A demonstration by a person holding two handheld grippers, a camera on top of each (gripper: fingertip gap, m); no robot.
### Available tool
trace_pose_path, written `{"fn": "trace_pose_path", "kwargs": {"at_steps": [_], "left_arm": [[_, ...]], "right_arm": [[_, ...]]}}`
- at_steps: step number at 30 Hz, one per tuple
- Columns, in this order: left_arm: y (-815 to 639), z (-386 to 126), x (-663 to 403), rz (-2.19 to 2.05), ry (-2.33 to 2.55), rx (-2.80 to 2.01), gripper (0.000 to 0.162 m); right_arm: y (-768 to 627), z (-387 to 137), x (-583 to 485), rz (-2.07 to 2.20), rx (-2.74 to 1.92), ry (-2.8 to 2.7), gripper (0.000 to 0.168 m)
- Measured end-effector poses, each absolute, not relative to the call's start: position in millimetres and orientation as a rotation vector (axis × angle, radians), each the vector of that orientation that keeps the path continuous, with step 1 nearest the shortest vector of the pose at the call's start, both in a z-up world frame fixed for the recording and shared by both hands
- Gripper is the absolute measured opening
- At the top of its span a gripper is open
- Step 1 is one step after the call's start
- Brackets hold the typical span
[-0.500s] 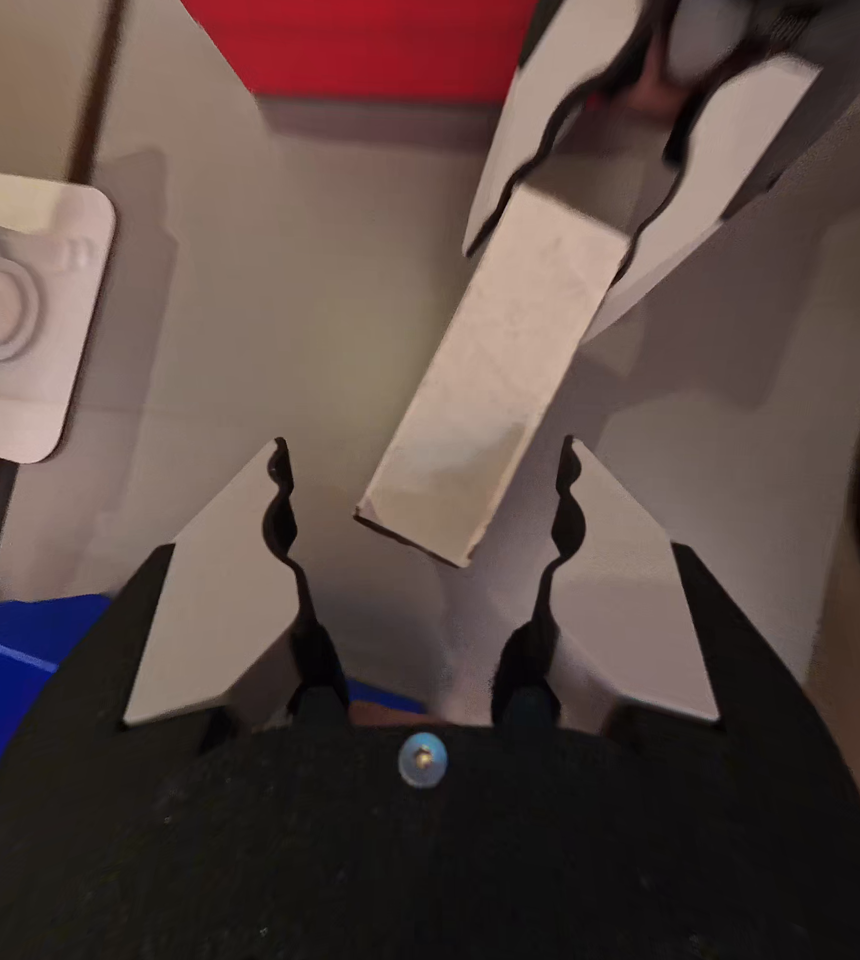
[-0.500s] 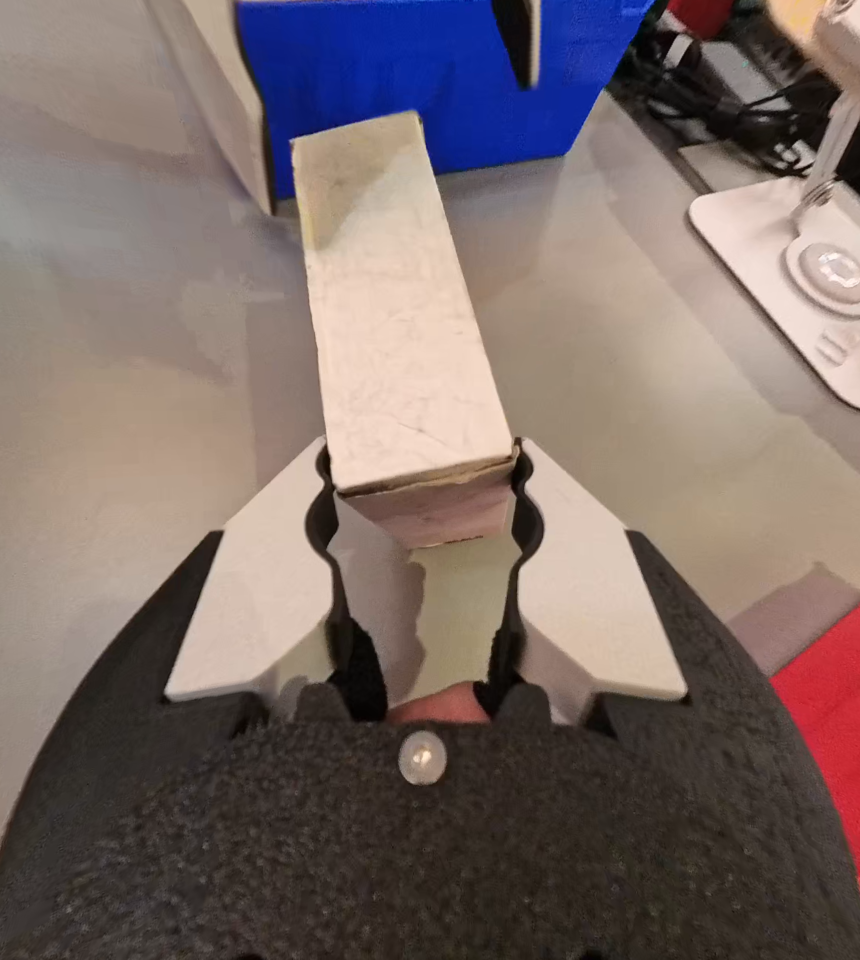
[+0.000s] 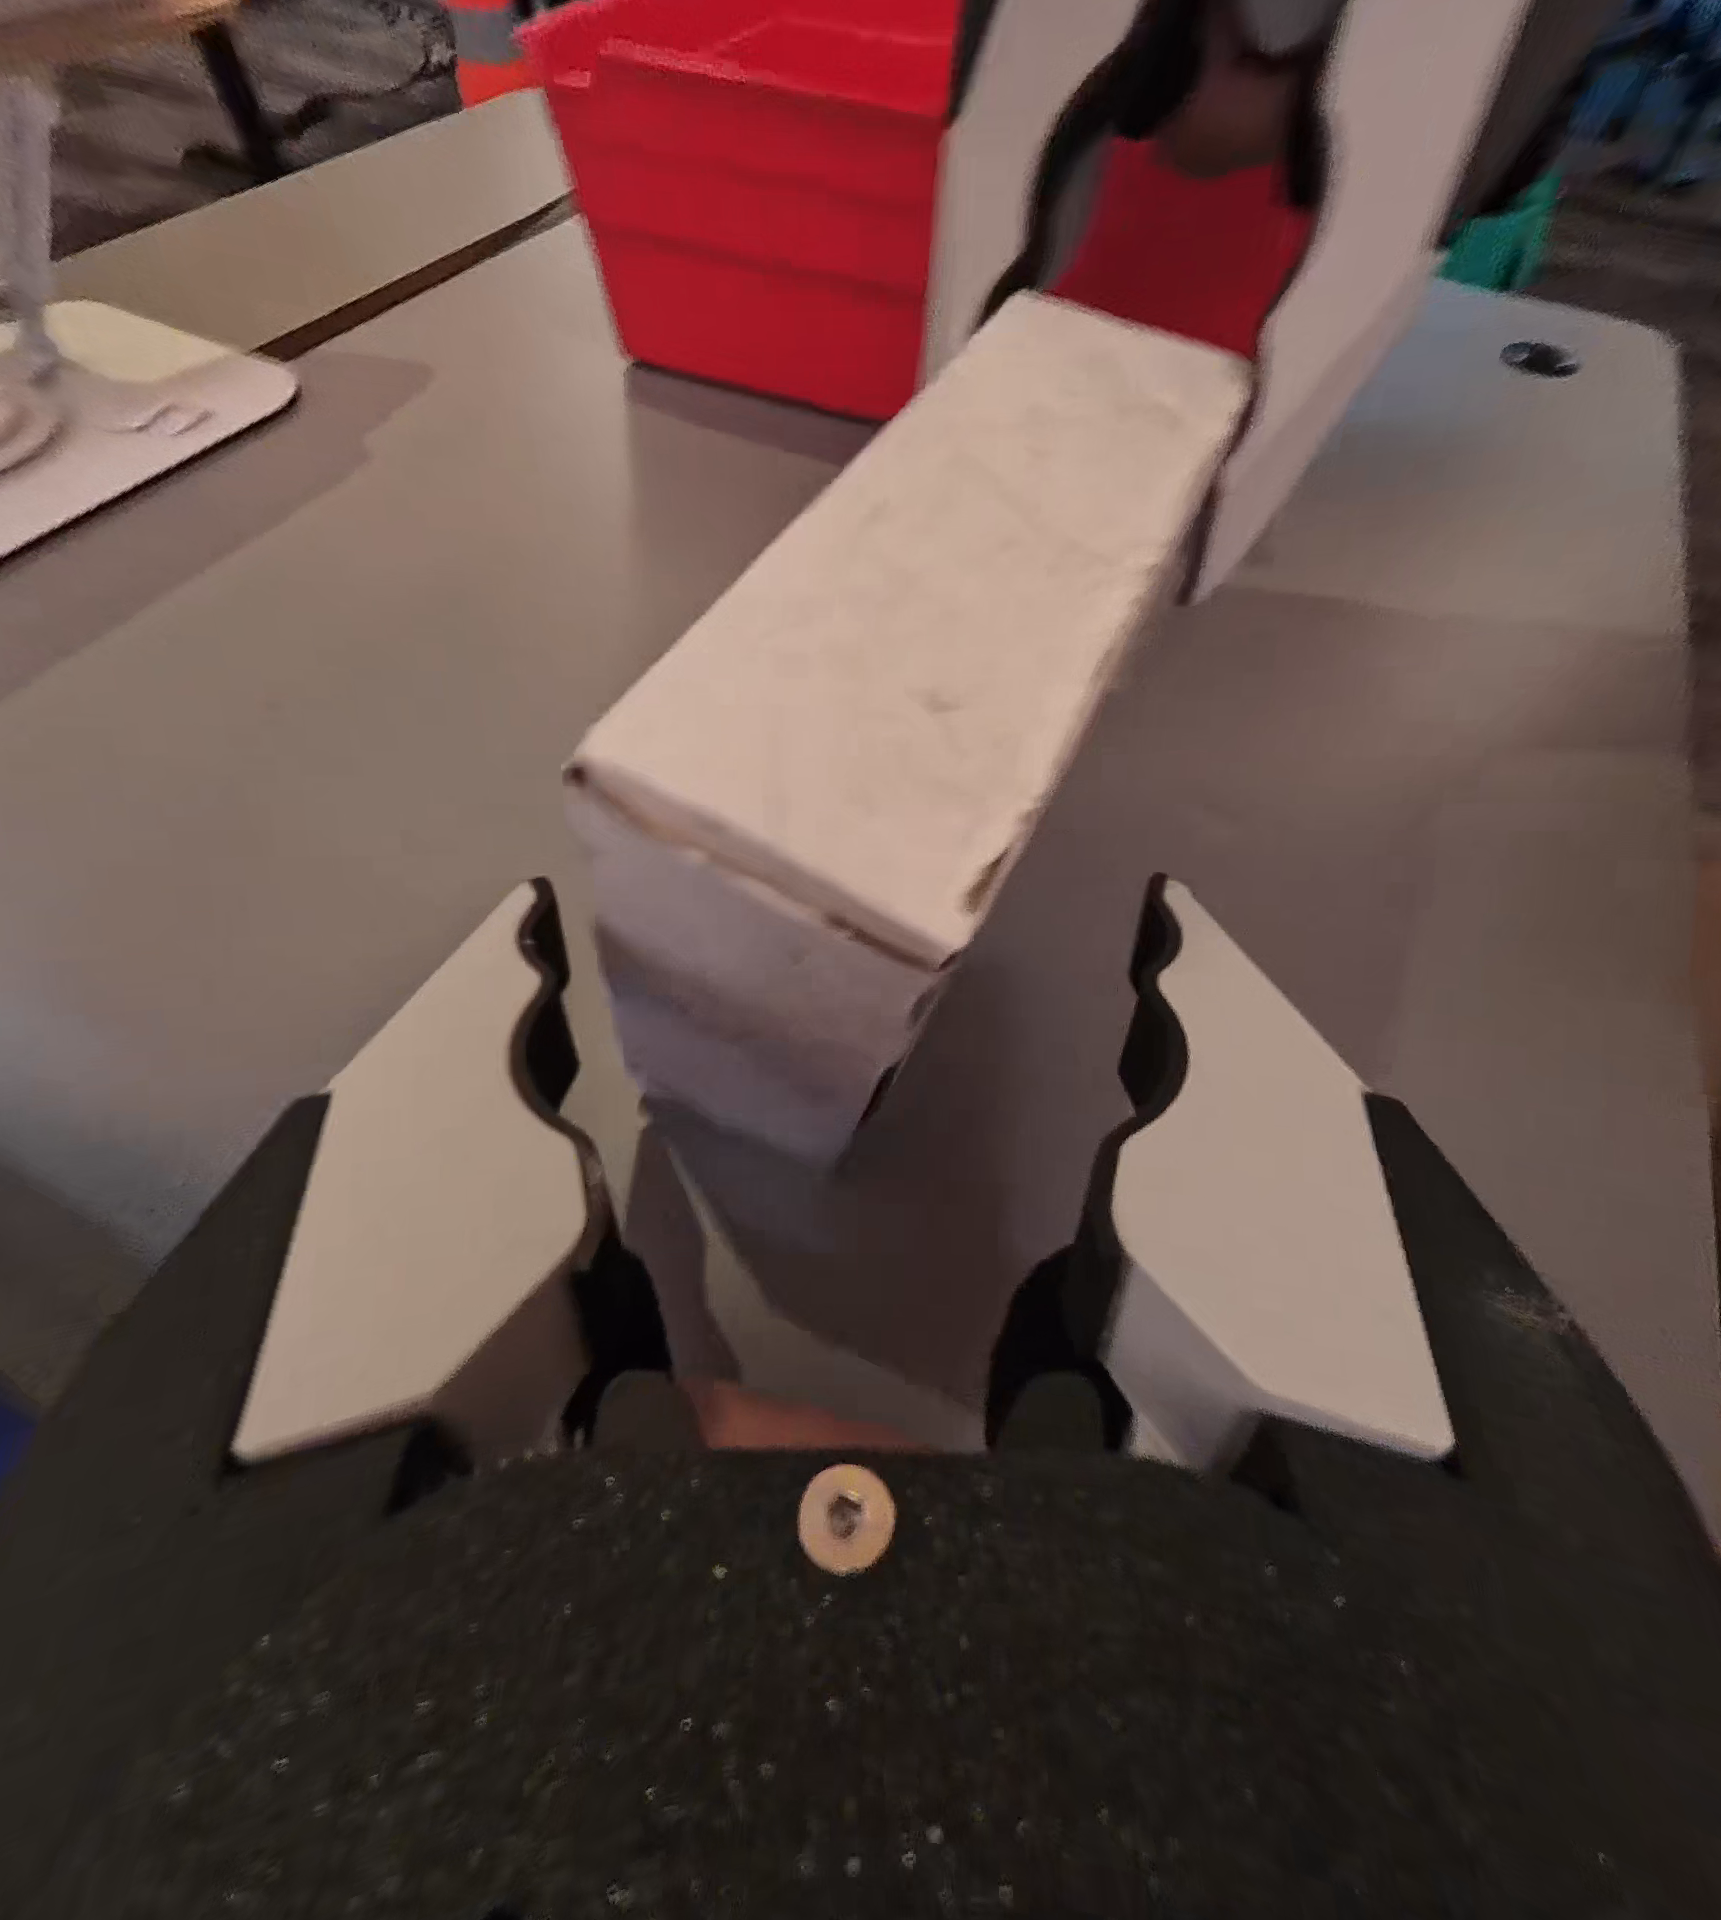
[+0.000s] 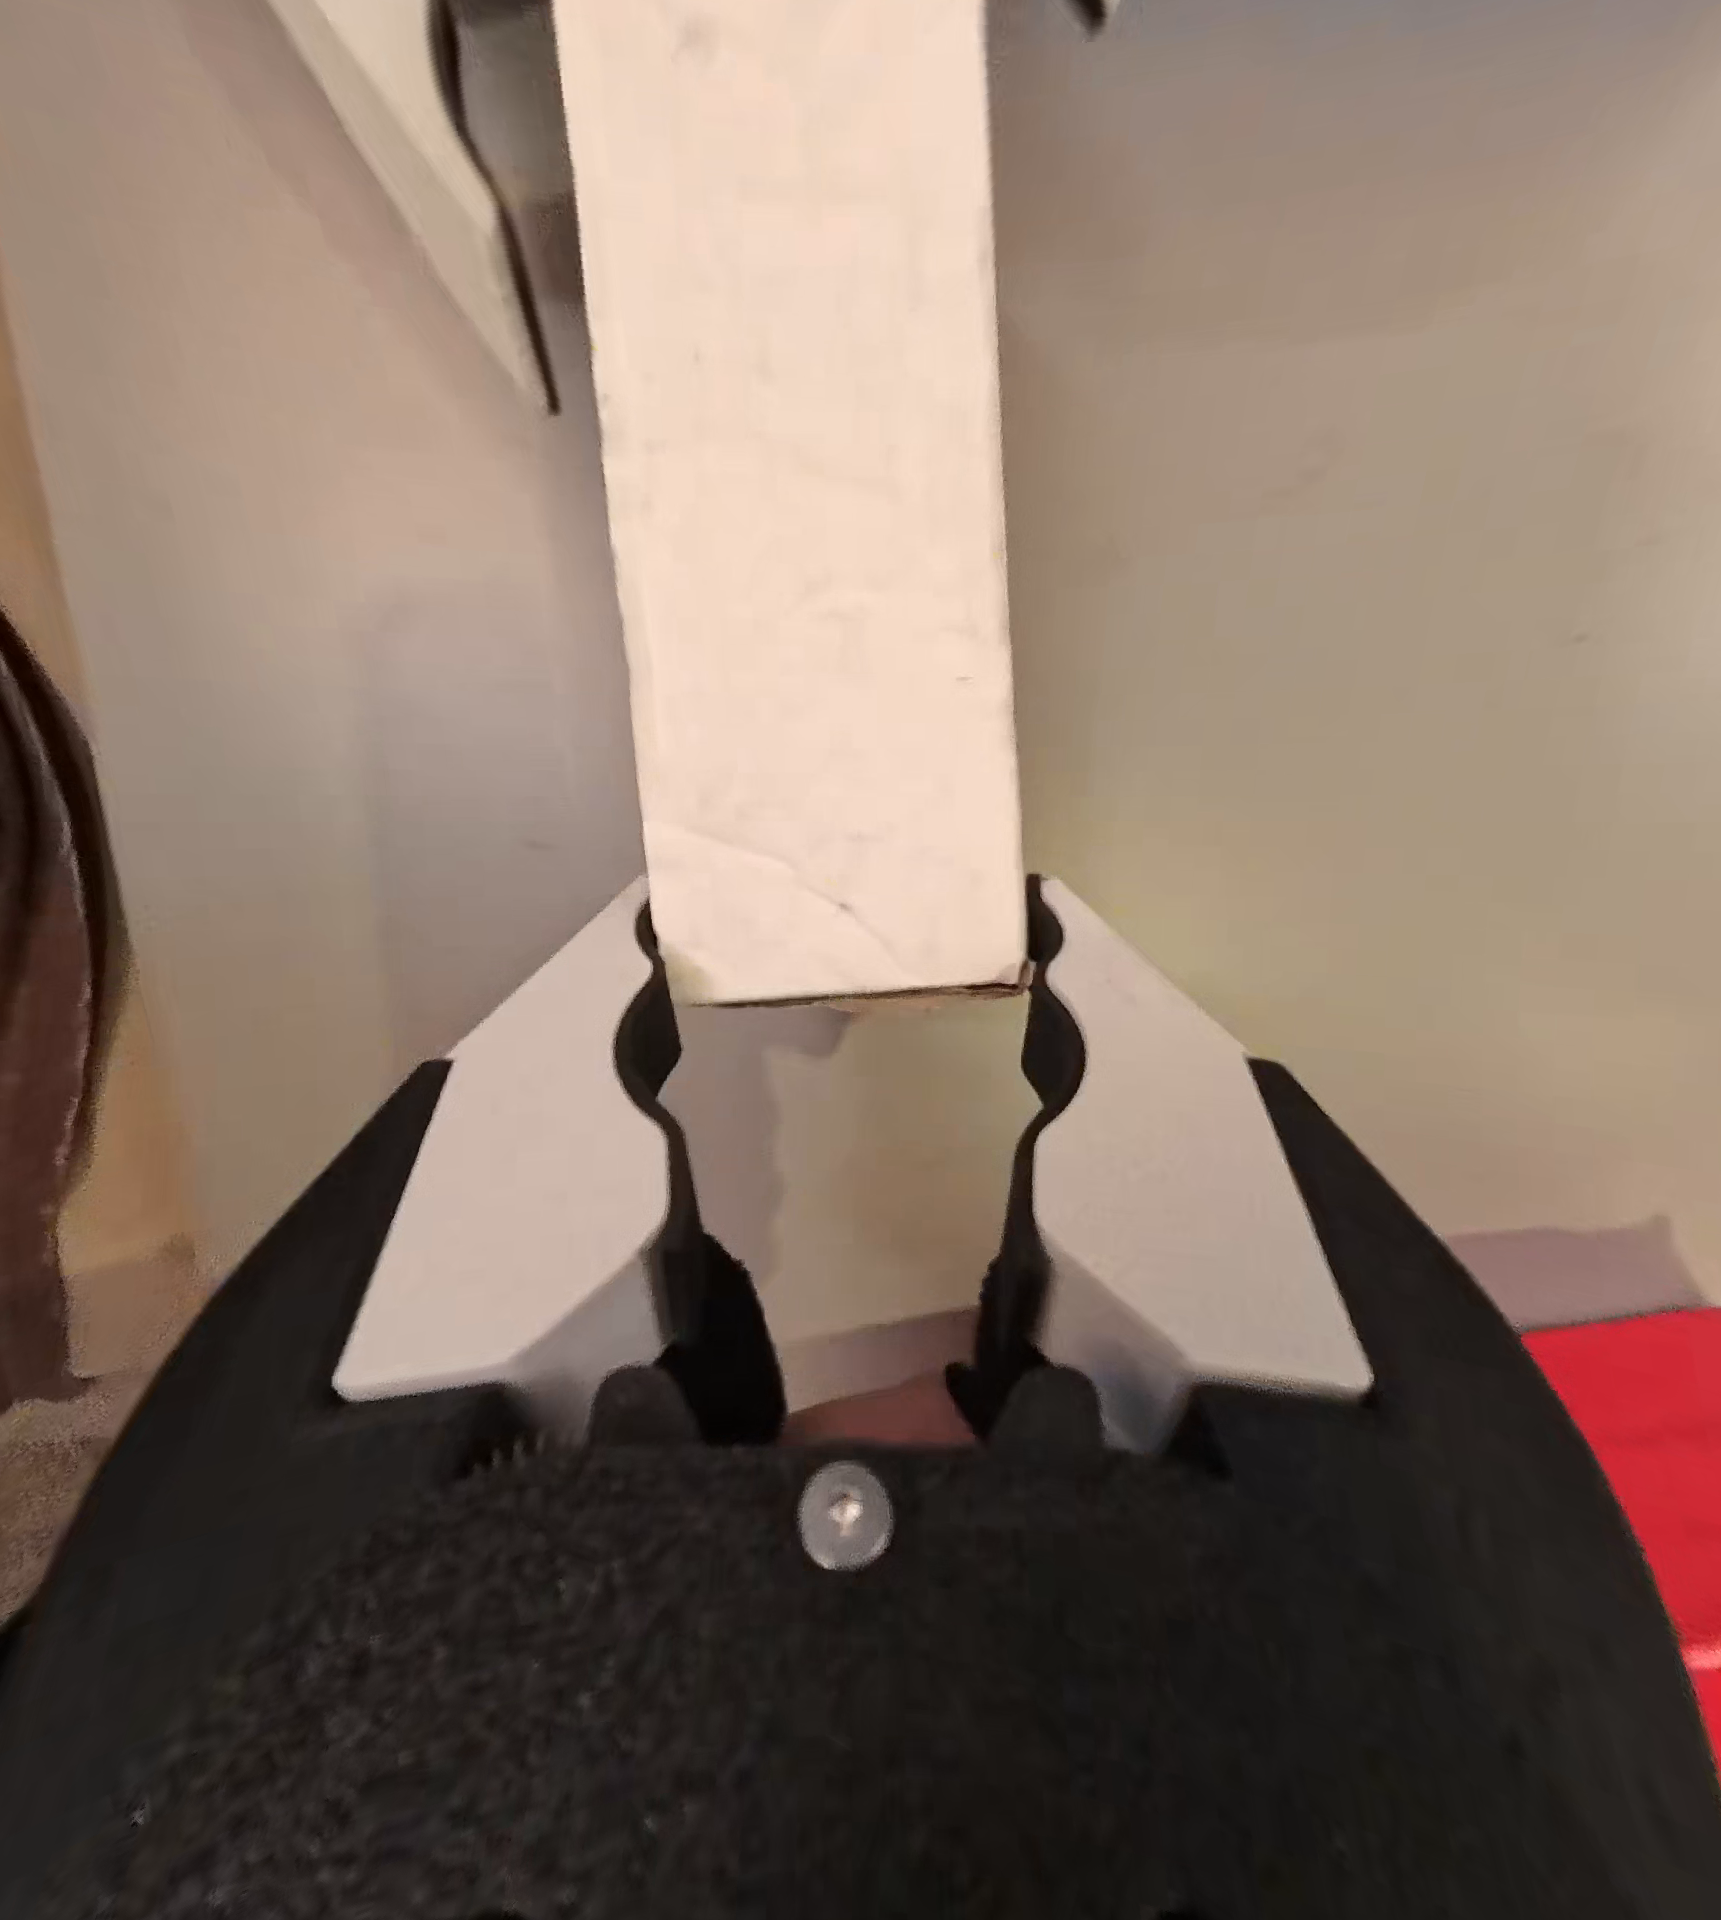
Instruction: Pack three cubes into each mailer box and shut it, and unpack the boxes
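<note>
We grip the white mailer box (image 4: 814, 582) at centre frame in our right hand-held gripper (image 4: 840, 935). Our left hand-held gripper (image 3: 840, 935) gapes around its other end, above the bench (image 3: 316, 727). Likely a handover for opening; next, clamp left.

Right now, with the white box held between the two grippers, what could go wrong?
The right gripper pinches only the very end of the white mailer box, so it could pivot or slip out. The left gripper is open, its jaws not yet closed on the skewed near end; closing may catch a corner. A dropped box lands on the table.
</note>
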State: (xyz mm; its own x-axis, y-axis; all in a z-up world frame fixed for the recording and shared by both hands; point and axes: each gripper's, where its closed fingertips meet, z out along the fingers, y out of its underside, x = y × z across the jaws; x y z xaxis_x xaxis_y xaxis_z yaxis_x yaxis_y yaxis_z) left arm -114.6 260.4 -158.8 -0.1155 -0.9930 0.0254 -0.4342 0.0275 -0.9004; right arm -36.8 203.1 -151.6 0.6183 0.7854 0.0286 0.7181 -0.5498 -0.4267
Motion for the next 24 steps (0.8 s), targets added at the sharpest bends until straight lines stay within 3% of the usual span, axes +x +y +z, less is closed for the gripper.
{"fn": "trace_pose_path", "kwargs": {"at_steps": [1,4,9,14,19,24], "left_arm": [[257.6,-158.0,-109.5,-1.068,1.627,-1.445,0.106],[273.2,-161.5,-96.6,-0.978,1.587,-1.415,0.083],[289.6,-163.3,-79.4,-0.938,1.491,-1.503,0.078],[301.5,-163.3,-58.7,-0.917,1.446,-1.527,0.076],[300.7,-163.0,-58.1,-0.936,1.455,-1.523,0.073],[300.3,-162.8,-59.0,-0.943,1.454,-1.526,0.072]], "right_arm": [[207.5,-152.6,-36.2,0.237,-2.438,-1.221,0.065],[220.6,-152.1,-32.4,0.238,-2.420,-1.221,0.065],[250.1,-109.9,-15.7,-0.016,-2.303,-0.968,0.071],[255.1,-75.2,-70.4,-0.210,-1.972,-1.020,0.032],[270.2,-82.2,-87.4,-0.385,-1.878,-1.163,0.018],[283.2,-101.0,-96.0,-0.366,-1.909,-1.273,0.018]]}}
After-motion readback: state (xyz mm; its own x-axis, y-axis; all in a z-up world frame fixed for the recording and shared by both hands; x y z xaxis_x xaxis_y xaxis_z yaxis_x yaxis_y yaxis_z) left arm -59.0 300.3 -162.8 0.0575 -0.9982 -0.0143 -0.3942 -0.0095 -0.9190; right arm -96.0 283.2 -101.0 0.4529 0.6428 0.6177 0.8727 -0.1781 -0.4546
